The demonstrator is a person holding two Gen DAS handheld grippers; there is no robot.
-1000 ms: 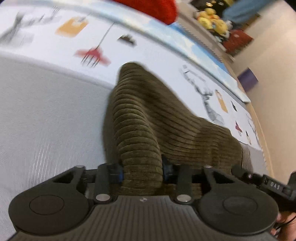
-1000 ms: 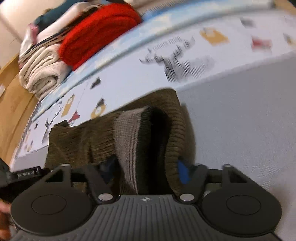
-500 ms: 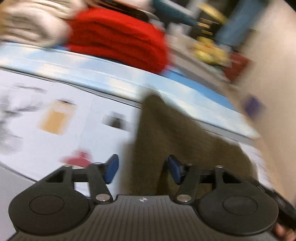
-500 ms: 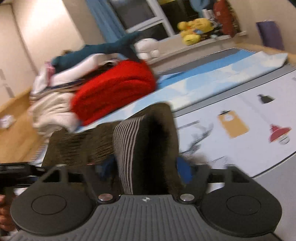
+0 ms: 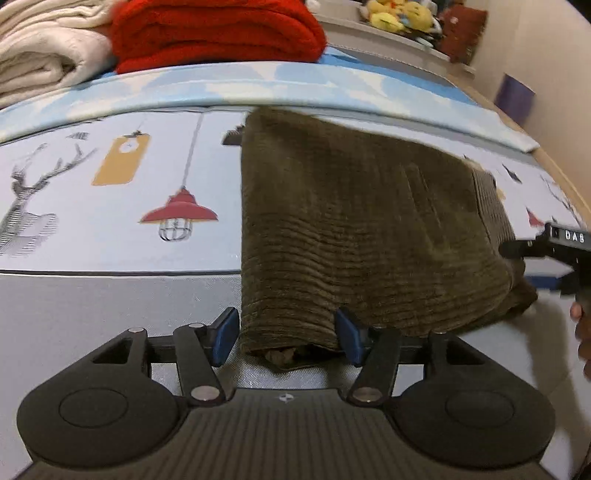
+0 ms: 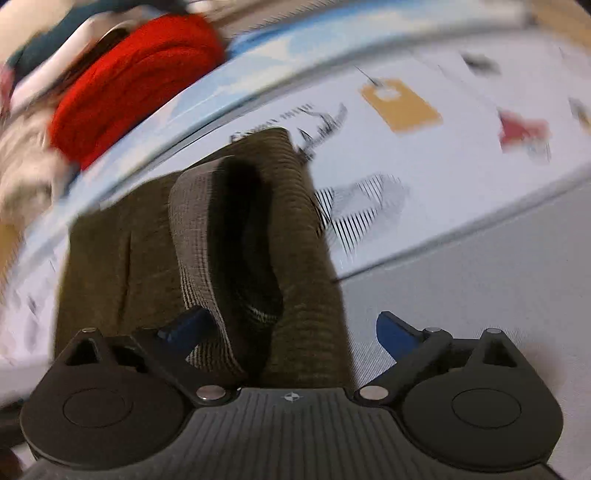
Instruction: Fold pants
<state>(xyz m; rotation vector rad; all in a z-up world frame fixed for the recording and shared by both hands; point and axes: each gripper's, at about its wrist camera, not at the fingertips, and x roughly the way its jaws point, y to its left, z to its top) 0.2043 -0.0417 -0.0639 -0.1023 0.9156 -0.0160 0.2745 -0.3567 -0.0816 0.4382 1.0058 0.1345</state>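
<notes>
My left gripper (image 5: pixel 286 336) and right gripper (image 6: pixel 291 332) both stand spread wide around corners of the olive corduroy pants (image 5: pixel 362 229), gripping nothing, cloth lying across the printed mat (image 5: pixel 110 206).

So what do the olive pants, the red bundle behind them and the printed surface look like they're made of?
Pants: looks like a thick ribbed cloth, corduroy or rib knit, matte, with raised parallel ridges; lighter striped band at the opening. Red bundle: probably chunky knit or fleece, with soft, fuzzy folds. Printed surface: smooth with a slight sheen, possibly a foam or vinyl mat; uncertain.
</notes>
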